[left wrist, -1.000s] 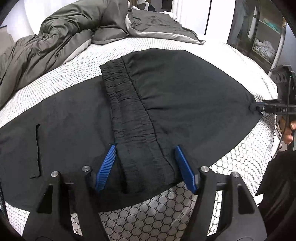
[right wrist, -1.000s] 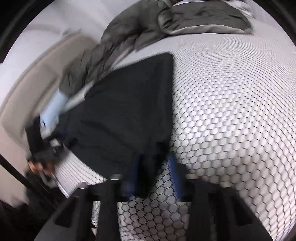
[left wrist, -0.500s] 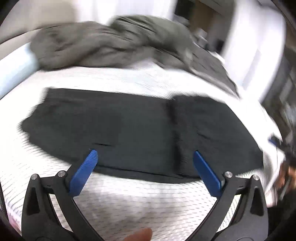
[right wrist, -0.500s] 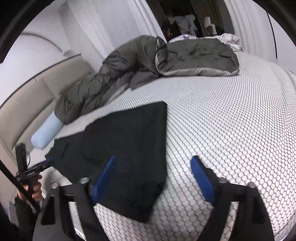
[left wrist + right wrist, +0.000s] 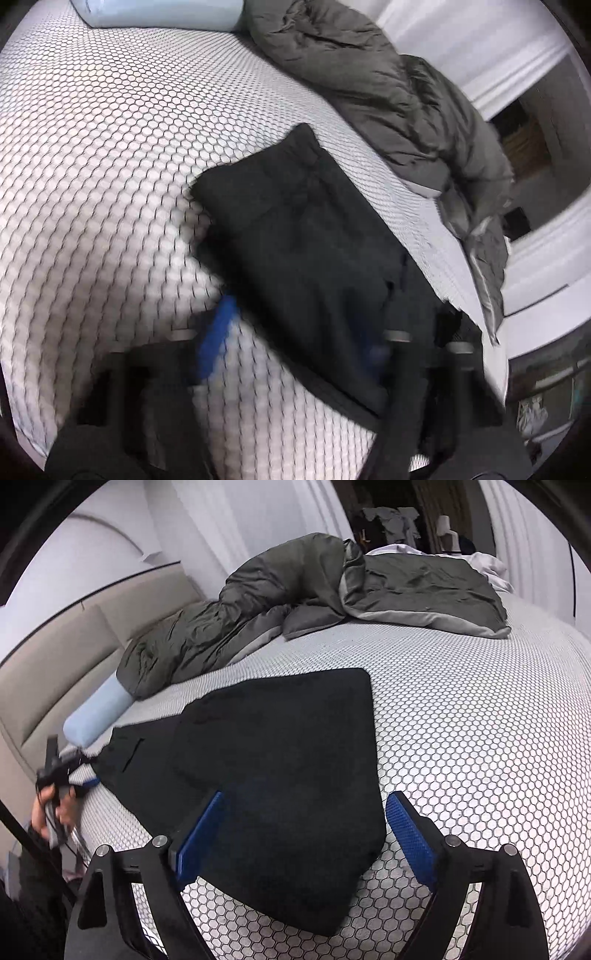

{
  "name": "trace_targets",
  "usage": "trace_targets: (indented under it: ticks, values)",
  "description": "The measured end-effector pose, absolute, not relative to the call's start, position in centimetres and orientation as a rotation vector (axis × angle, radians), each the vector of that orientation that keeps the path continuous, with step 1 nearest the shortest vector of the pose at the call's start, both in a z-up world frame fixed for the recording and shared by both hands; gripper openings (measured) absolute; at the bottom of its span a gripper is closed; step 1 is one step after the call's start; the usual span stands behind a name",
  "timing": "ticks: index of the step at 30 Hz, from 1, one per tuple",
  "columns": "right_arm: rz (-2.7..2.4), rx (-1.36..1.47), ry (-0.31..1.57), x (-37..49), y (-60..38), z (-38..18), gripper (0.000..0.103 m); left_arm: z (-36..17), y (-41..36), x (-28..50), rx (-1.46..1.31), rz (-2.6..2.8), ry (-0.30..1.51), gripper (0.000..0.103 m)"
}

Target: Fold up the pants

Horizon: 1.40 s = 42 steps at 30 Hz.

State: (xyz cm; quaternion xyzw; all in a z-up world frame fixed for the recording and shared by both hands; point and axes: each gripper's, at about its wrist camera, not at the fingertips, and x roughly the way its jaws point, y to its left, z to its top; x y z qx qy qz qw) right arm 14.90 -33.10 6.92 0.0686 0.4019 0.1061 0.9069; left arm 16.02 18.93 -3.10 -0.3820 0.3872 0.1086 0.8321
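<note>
Black against white: looking down on folded black fabric pants [image 5: 280,760] lying flat on the white hexagon-patterned bed [image 5: 480,738], with a thicker doubled part nearer the right wrist camera and a single layer running off toward the beige padded headboard [image 5: 55,657].

Holding the right gripper [image 5: 306,797] just above the near corner of the pants, blue pads wide apart after just opening, pinching nothing, the cloth's corner showing below between them. Seeing the right-hand edge of the pants running straight, with bare mattress spreading well beyond it.

Reaching the left gripper [image 5: 299,328] in at the far end, gripped by a hand [image 5: 51,808] at the bed's side edge. Showing heavy blur in the left wrist view, pads apart though just closing, with the edge of the pants between them and no visible pressing.

Finding a crumpled grey duvet [image 5: 295,590] and a pale blue bolster pillow [image 5: 96,716] well apart from the pants, leaving open sheet between.
</note>
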Motion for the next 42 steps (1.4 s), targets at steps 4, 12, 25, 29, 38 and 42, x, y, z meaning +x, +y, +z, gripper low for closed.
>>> trace_targets:
  ticks: [4, 12, 25, 29, 38, 42]
  values:
    - [0.224, 0.126, 0.837, 15.1, -32.7, 6.6, 0.090, -1.1, 17.4, 17.3, -0.711, 0.236, 0.783, 0.009]
    - [0.208, 0.144, 0.812, 15.0, -33.7, 6.8, 0.090, 11.1, 5.1, 15.6, -0.335, 0.041, 0.566, 0.006]
    - [0.009, 0.222, 0.797, 15.4, -39.4, 7.1, 0.090, 2.8, -25.0, 19.4, -0.118, -0.647, 0.897, 0.069]
    - [0.004, 0.275, 0.795, 15.4, -40.6, 7.3, 0.090, 1.8, -23.3, 17.5, -0.102, -0.630, 0.885, 0.070]
    - [0.318, 0.391, 0.820, 16.7, -36.8, 7.3, 0.070, 8.0, -15.2, 20.3, -0.061, -0.370, 0.645, 0.101]
    - [0.415, 0.379, 0.870, 18.0, -34.2, 6.8, 0.049, 5.3, -10.2, 21.7, -0.080, -0.256, 0.661, 0.102]
